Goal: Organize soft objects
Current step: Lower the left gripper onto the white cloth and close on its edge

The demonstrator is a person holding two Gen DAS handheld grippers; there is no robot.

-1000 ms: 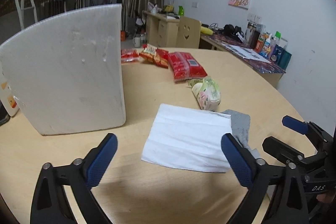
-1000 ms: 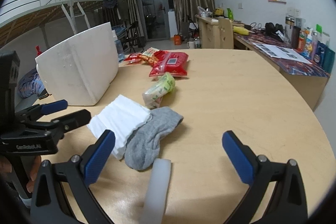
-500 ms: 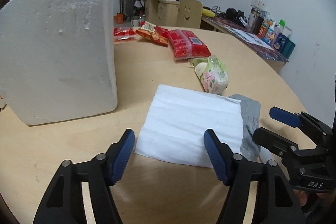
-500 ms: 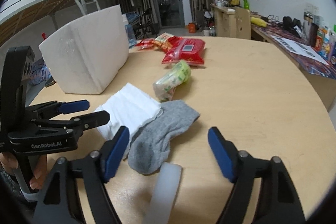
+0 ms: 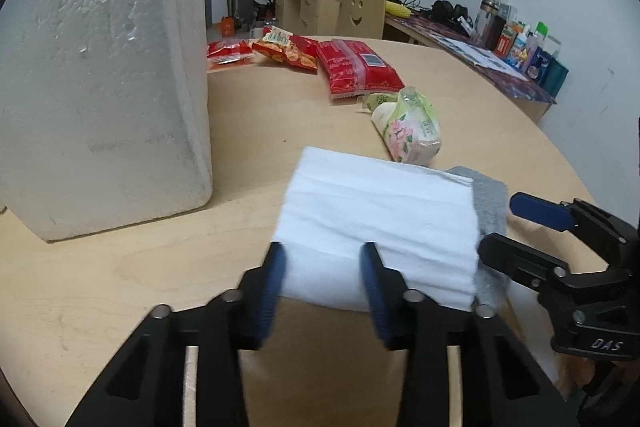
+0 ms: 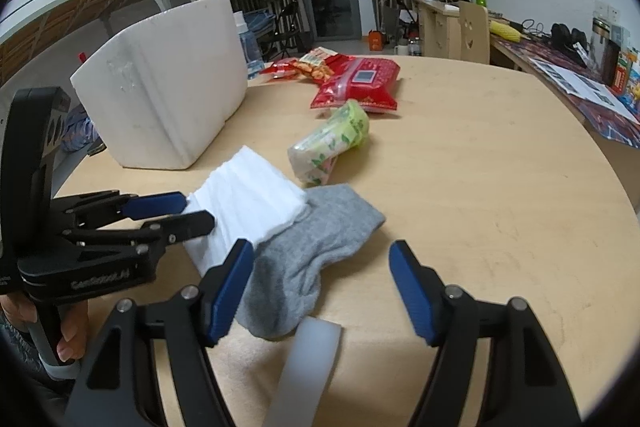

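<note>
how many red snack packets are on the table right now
3: a large packet in the middle of the table, an orange-red one behind it, and a small one by the foam box, which may hide more.

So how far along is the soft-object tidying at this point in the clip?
Nothing looks put away yet. The white folded cloth, grey sock and tissue pack all lie on the table outside the foam box. In hand: the left gripper is closing on the cloth's near edge, which sits between its jaws; the right gripper, also closing, is at the sock with nothing gripped. Every item is left to sort.
</note>
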